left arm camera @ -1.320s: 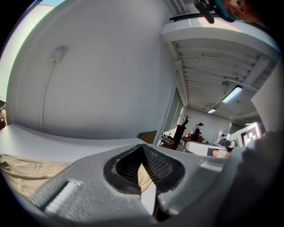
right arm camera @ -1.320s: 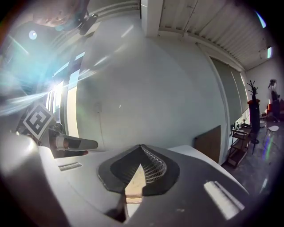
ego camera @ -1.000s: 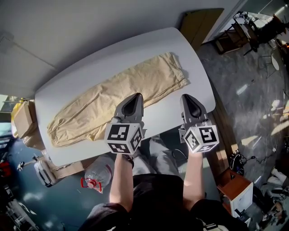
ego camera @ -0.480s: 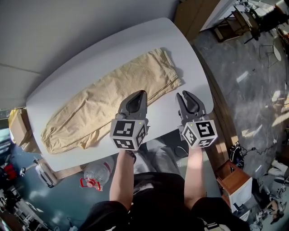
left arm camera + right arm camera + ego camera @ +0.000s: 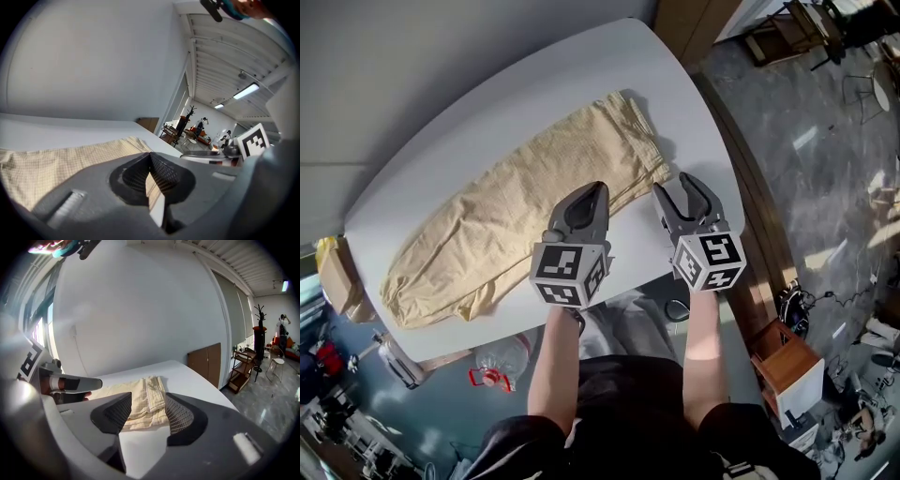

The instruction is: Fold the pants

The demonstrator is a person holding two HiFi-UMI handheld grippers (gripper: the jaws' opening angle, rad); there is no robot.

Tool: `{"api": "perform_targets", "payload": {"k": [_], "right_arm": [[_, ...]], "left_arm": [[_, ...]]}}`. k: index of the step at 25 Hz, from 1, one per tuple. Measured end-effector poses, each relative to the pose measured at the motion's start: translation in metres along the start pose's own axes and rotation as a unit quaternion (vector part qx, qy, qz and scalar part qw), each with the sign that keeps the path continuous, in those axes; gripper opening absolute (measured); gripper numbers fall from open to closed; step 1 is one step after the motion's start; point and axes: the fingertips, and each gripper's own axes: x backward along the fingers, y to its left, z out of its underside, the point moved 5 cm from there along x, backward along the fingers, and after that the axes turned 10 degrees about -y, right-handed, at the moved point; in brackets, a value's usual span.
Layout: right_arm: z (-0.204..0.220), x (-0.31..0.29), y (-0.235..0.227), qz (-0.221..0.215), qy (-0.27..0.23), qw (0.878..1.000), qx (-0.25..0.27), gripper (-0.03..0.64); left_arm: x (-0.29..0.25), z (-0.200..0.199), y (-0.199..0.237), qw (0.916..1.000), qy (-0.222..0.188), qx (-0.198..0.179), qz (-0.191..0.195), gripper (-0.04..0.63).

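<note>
- The white, round-cornered tabletop stands against a plain white wall, with mottled grey floor to its right.
- The beige pants lie flat along it, waistband at the right end.
- The left hand-held gripper is over the pants' near edge, jaws together, empty.
- The right hand-held gripper is beside the waistband; its jaws have just been opening wide, nothing between.

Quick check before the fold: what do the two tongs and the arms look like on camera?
Both left tongs and right tongs are grey plastic, with dark gridded pads inside curved jaws. Each carries a white cube printed with black square markers. No cables show. The person wears a black short-sleeved top.
</note>
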Motion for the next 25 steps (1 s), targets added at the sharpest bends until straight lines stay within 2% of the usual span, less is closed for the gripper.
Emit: {"api": "perform_targets", "payload": {"k": [6,10,17,21,25], "right_arm": [[0.016,-0.021,-0.017,0.017,0.06,0.998,-0.003,0.27],[0.023,-0.038,-0.022,0.015,0.082,0.996,-0.009,0.296],[0.036,-0.061,-0.021,0.009,0.134,0.991,-0.009,0.292],[0.043,-0.068,-0.016,0.011,0.173,0.984,0.027,0.208],[0.046,-0.071,-0.007,-0.011,0.182,0.983,0.029,0.089]], "left_arm": [[-0.014,0.008,0.007,0.9999,0.011,0.007,-0.009,0.003],[-0.016,0.015,0.013,0.9994,0.015,0.022,-0.019,0.003],[-0.004,0.025,0.024,0.9979,0.027,0.039,-0.043,0.003],[-0.001,0.026,0.03,0.9975,0.026,0.045,-0.048,0.003],[0.001,0.024,0.034,0.9973,0.026,0.046,-0.052,0.003]]}}
